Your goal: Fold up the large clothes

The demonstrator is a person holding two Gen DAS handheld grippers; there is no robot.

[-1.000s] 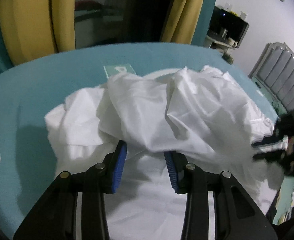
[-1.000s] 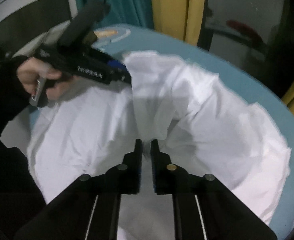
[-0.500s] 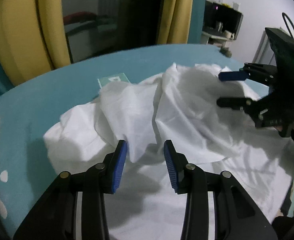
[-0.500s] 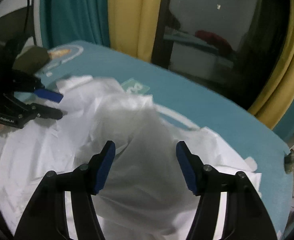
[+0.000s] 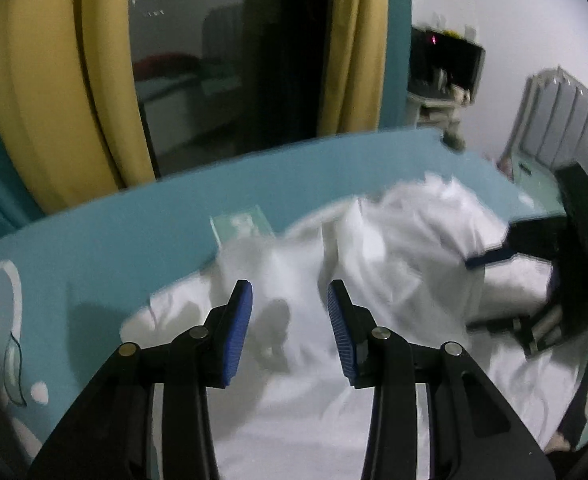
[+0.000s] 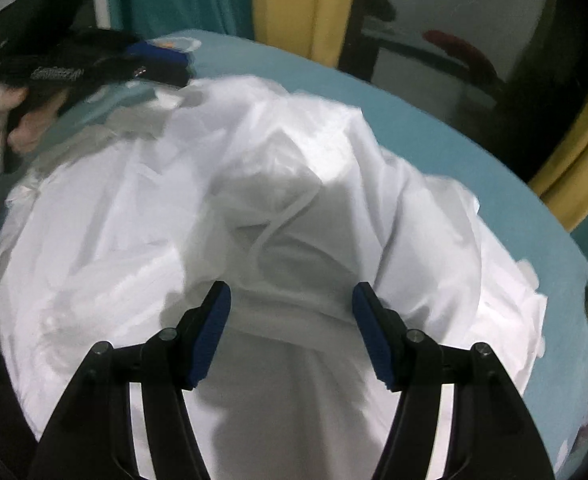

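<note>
Right wrist: right gripper point(image 6: 291, 330) jaws, pinched a second ago, now wide and empty above white garment point(image 6: 253, 200) heaped on teal bed point(image 6: 454, 148). Left gripper point(image 5: 287, 334) at 10 o'clock, unchanged, half-open, empty.

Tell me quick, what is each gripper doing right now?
Left gripper: open, holding nothing, above the white garment.
Right gripper: open, fingers apart, nothing held.

dim indoor light, heavy motion blur, fisheye bending, dark vignetted corners.
</note>
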